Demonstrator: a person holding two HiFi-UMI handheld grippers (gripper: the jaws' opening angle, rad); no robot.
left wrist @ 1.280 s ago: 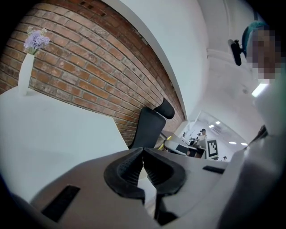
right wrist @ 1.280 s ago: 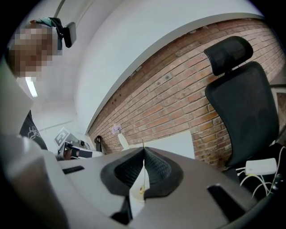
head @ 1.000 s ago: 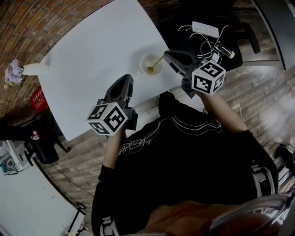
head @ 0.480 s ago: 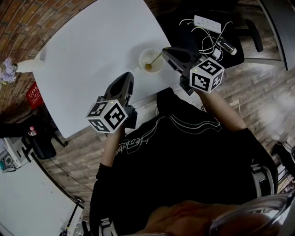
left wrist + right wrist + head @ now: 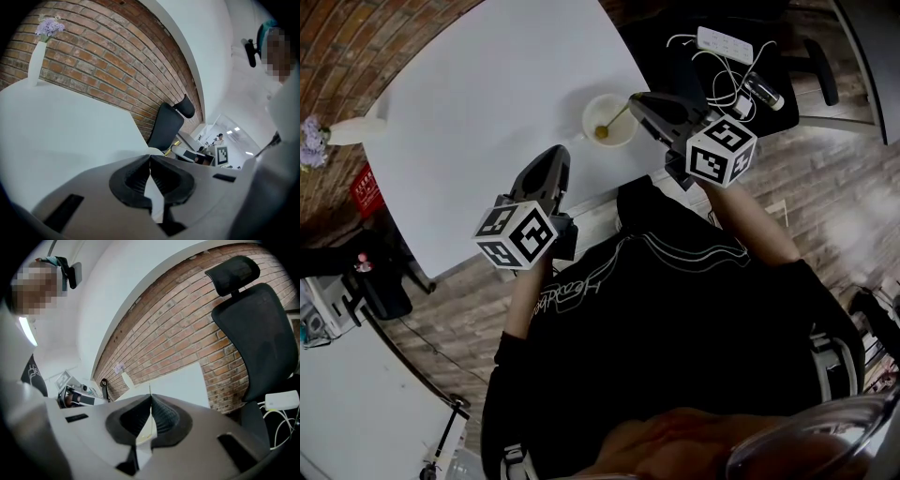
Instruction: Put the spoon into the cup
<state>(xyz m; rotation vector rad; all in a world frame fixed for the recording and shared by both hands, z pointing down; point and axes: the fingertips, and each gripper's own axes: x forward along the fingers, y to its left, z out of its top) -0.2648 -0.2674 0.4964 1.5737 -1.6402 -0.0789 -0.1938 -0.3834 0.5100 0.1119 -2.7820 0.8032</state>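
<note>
White table (image 5: 487,112) carries the pale cup (image 5: 620,141) near its front edge. The gold spoon (image 5: 613,121) already stands in the cup, bowl down at the bottom and handle slanting up over the rim toward your right gripper (image 5: 636,99). That gripper's fingers are pressed together on the thin handle. In the right gripper view only a hairline of the handle pokes above the tips, and the cup is hidden behind the jaws apart from a pale sliver in the gap. In the head view the handle's top end is lost under the gripper's nose. Your left gripper (image 5: 553,153) hangs over the table, apart from the cup, its fingers closed tip to tip with nothing between them. The vase (image 5: 349,135) of purple flowers at the table's corner lies close to the edge of the head view, small and blurred. White script on the back of your black top (image 5: 675,309) is too warped to read. The print on the red crate (image 5: 364,190) on the floor beside the table is also unreadable.
</note>
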